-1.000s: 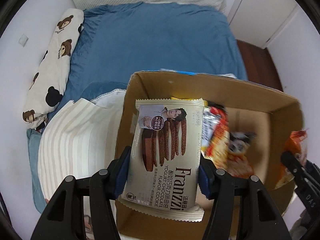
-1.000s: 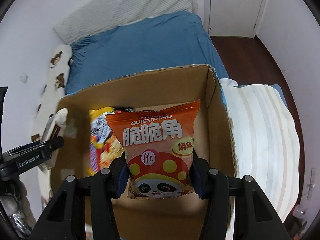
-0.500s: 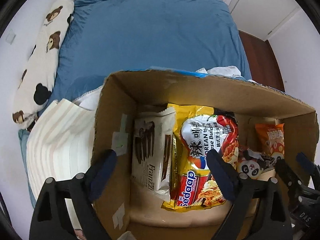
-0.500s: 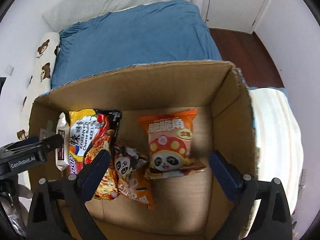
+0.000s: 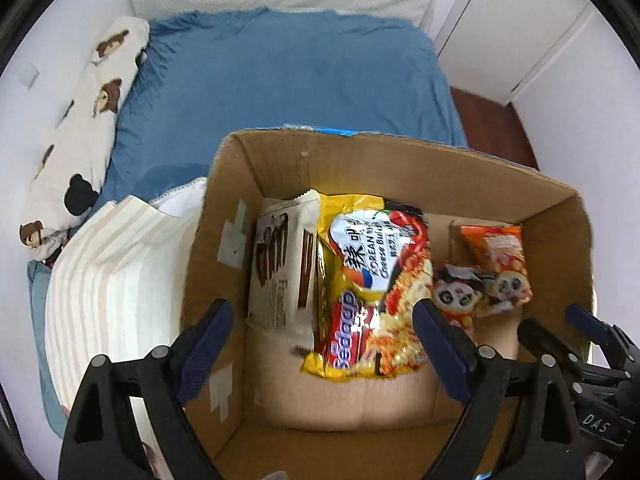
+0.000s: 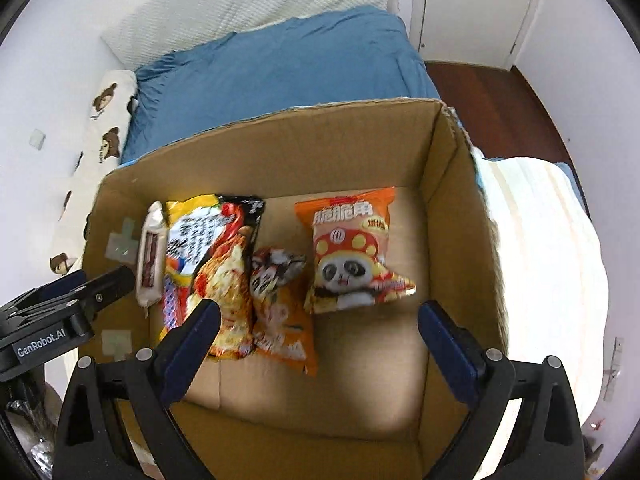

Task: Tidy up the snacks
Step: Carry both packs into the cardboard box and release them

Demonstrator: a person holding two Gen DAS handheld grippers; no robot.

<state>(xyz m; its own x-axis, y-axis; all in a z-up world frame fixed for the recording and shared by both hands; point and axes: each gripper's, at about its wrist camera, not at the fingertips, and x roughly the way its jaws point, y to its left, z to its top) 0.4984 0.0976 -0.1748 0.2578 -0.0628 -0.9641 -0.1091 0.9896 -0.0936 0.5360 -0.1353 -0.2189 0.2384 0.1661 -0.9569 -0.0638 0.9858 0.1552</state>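
Note:
An open cardboard box (image 5: 400,160) (image 6: 280,140) stands on the bed. Inside, the beige Franzzi cookie pack (image 5: 280,264) (image 6: 150,252) leans on edge at the left wall. Beside it lies the yellow Sedaap noodle pack (image 5: 372,288) (image 6: 212,264), then a crumpled panda snack bag (image 5: 460,292) (image 6: 276,304) and the orange panda chip bag (image 5: 496,260) (image 6: 352,252). My left gripper (image 5: 324,320) hovers open above the box's left half, nothing between its blue pads. Over the right half my right gripper (image 6: 320,320) is open and empty too.
The box sits on a blue bed cover (image 5: 280,88). A cream striped folded blanket (image 5: 108,288) (image 6: 548,260) flanks the box. A bear-print pillow (image 5: 80,128) lies along the left wall. White doors (image 5: 512,28) and dark wood floor (image 6: 500,92) are at the back right.
Both grippers opened wide. The cookie pack dropped from the left one into the box's left side; the orange chip bag dropped from the right one onto the box floor.

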